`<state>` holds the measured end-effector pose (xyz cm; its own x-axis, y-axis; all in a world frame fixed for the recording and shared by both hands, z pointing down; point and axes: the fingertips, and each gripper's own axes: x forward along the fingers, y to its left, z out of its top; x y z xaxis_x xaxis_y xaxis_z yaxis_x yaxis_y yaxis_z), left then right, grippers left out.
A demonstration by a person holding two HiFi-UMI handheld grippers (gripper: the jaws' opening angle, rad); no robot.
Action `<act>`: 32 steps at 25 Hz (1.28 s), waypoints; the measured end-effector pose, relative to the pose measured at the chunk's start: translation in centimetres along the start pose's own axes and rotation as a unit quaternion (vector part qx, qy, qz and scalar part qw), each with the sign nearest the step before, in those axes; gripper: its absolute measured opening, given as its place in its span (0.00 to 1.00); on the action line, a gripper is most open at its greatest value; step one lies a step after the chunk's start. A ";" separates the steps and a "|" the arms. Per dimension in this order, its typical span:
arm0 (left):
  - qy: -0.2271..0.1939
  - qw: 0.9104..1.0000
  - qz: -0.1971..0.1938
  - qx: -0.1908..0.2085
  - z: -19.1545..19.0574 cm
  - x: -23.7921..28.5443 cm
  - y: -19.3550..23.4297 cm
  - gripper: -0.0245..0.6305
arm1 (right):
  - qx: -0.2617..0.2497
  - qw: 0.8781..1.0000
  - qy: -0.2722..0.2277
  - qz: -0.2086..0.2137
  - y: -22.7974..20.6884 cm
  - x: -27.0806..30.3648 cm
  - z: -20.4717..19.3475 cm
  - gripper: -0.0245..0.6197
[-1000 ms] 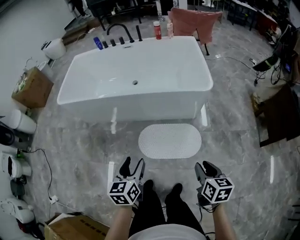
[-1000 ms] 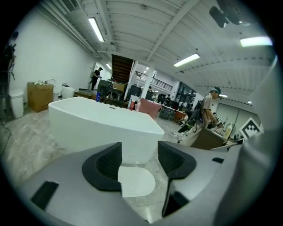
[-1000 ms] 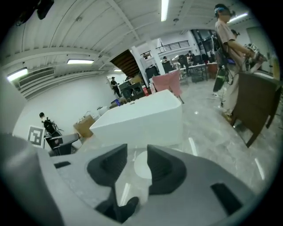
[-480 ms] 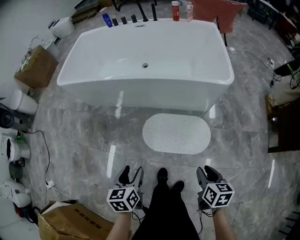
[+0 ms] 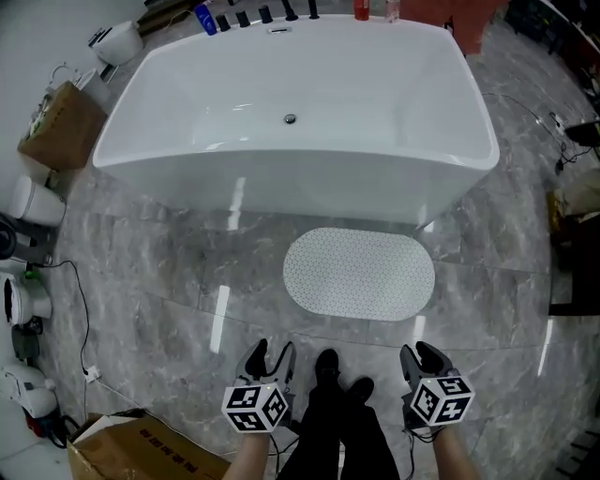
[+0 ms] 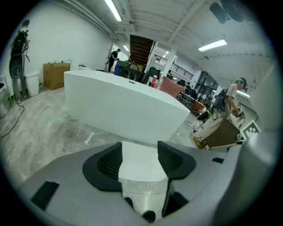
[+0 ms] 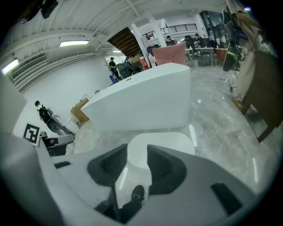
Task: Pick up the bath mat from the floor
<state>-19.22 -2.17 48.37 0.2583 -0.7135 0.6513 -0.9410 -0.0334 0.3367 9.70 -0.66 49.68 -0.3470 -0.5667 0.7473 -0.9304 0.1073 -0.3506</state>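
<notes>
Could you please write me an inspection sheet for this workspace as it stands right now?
Surface: grey marbled floor, glossy, with light reflections.
Job's things: white oval bath mat lies flat on the floor in front of the bathtub, not yet picked up.
Clutter: cardboard box by the person's left side; bottles on the tub's far rim.
Grippers: left gripper and right gripper both open, fingers apart, nothing held, short of the mat.
Cables: black cable runs along the floor at left.
Surroundings: a person stands far beyond the tub.
</notes>
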 end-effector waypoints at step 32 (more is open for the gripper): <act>-0.080 0.996 0.035 0.018 -18.5 34.0 15.7 0.42 | -0.055 0.988 -0.100 0.106 -11.7 39.3 -7.9 0.26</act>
<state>-21.14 -13.98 88.33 0.1566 -0.8174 0.5544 -0.9634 -0.0027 0.2682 6.02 -17.73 87.67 -0.5153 -0.6704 0.5339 -0.8503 0.3221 -0.4162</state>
